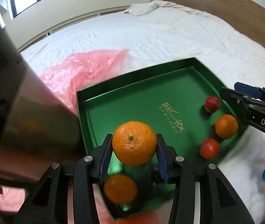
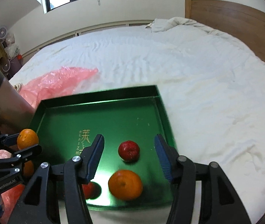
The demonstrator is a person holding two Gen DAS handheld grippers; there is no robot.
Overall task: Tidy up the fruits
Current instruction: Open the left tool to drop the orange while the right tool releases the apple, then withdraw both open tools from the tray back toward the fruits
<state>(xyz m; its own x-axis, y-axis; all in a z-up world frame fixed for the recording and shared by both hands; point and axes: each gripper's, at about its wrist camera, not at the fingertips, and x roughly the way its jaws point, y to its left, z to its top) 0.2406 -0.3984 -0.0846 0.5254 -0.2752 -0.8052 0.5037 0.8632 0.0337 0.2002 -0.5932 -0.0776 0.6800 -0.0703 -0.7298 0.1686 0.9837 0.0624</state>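
Note:
A green tray (image 1: 143, 93) (image 2: 102, 104) lies on the white bed. My left gripper (image 1: 134, 145) is shut on an orange (image 1: 134, 142) and holds it above the tray's near left part; it also shows in the right wrist view (image 2: 27, 138). Another orange (image 1: 120, 188) lies on the tray below it. At the tray's right side lie an orange (image 1: 226, 126) (image 2: 125, 184) and two red fruits (image 1: 211, 104) (image 1: 209, 148) (image 2: 128, 150) (image 2: 88, 189). My right gripper (image 2: 128, 147) is open and empty above these; it shows at the right edge of the left wrist view (image 1: 231, 97).
A pink plastic bag (image 1: 80, 76) (image 2: 58, 82) lies left of the tray. A metal cylinder (image 1: 26, 123) (image 2: 4, 104) stands at the tray's left edge. A crumpled cloth (image 2: 169, 24) and wooden headboard (image 2: 235, 24) are at the bed's far end.

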